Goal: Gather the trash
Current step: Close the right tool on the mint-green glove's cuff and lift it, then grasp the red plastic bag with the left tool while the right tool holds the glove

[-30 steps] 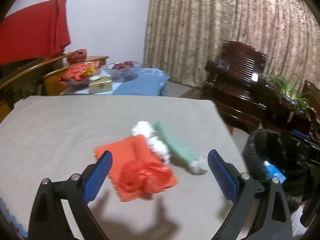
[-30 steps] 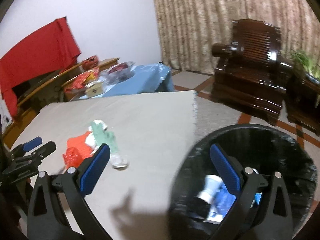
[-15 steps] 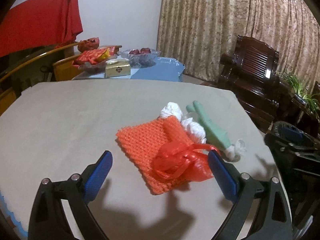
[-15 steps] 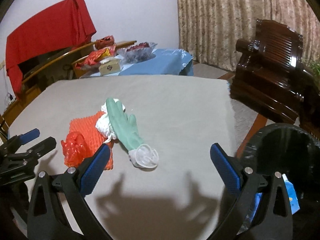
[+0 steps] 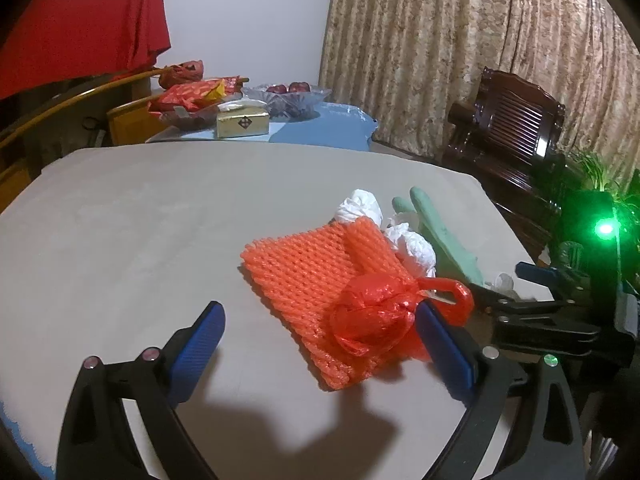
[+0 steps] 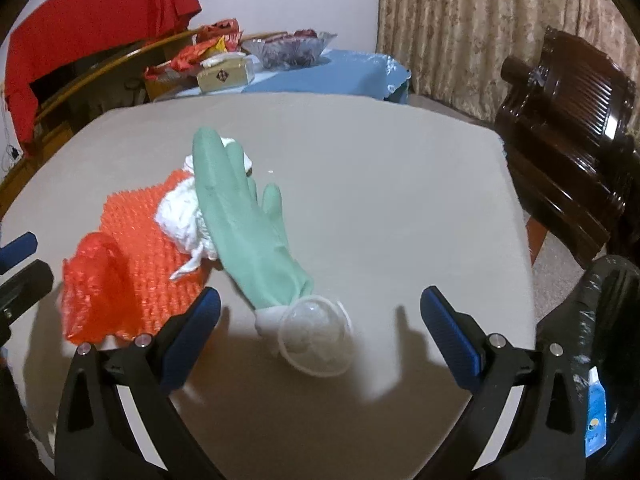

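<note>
A pile of trash lies on the grey table (image 5: 120, 220): an orange foam net (image 5: 304, 268), a knotted red plastic bag (image 5: 376, 316), crumpled white tissue (image 5: 412, 244) and a green rubber glove (image 6: 240, 216). A clear plastic lid (image 6: 316, 336) rests at the glove's cuff. My left gripper (image 5: 320, 340) is open, its right finger beside the red bag, the net between the fingers. My right gripper (image 6: 320, 320) is open just above the table, with the lid and glove cuff between its fingers. The right gripper also shows at the left wrist view's right edge (image 5: 532, 280).
A black-lined trash bin (image 6: 600, 340) stands off the table's right edge with a blue item inside. A dark wooden armchair (image 6: 568, 120) is beyond it. A blue-clothed side table (image 5: 320, 128) with a fruit bowl, gold box and red packets stands behind.
Both grippers have moved in toward the pile. The right one swung left, away from the bin, and now frames the lid and glove cuff. The left one closed in on the red bag.
</note>
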A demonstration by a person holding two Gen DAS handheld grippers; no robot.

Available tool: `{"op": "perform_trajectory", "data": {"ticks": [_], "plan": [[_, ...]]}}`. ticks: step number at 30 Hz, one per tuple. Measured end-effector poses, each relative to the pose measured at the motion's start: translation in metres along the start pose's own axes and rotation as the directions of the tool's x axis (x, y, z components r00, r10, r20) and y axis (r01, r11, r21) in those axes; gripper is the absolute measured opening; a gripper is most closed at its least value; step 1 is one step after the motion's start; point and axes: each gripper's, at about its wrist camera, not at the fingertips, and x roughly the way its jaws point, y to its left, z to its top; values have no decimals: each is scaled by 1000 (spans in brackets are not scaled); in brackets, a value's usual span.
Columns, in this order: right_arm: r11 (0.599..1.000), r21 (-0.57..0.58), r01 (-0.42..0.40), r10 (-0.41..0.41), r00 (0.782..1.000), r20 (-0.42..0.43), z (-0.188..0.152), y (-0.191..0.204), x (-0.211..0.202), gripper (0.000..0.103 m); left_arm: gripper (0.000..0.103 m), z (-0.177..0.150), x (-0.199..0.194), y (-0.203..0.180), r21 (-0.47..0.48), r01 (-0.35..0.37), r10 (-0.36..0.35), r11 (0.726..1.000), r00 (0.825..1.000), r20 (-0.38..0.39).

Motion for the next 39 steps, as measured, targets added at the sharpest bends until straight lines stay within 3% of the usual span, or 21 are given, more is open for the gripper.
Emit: {"op": "perform_trajectory", "data": {"ticks": [3,8,10,12,14,17,35,38,39], "plan": [[1000,4,-19,19,1000,-24,1,-2,8,97,94,0,4,-1,3,6,-6,1000,1000,-7],[997,11,-76,76,995,-60,2,-4,15,76,94,0,7,0,-2,10,-10,1000,1000,-14],[997,10,-82,83,995,-60,2,-2,16,74,94,0,8,0,-5,9,-9,1000,1000,-16],[995,4,-95,95,994,-57,2,-1,15,65,94,0,8,1,-9,7,-7,1000,1000,-21],[995,1,-96,96,994,-55,2,-1,14,47,94,0,10,2,-10,8,-8,1000,1000,-25],[992,15,-122,122,991,-49,1,-4,11,35,94,1,10,0,-4,14,-14,1000,1000,-25],[985,145,-96,96,995,11,-8,-37,-39,32,93,7,25,-34,37,75,-74,996,997,-36],[985,143,-92,91,996,13,-11,-38,-42,32,84,6,30,-39,45,90,-88,995,995,-50],[985,145,-93,92,996,14,-12,-38,-43,32,76,5,31,-41,50,96,-93,994,994,-55]]}}
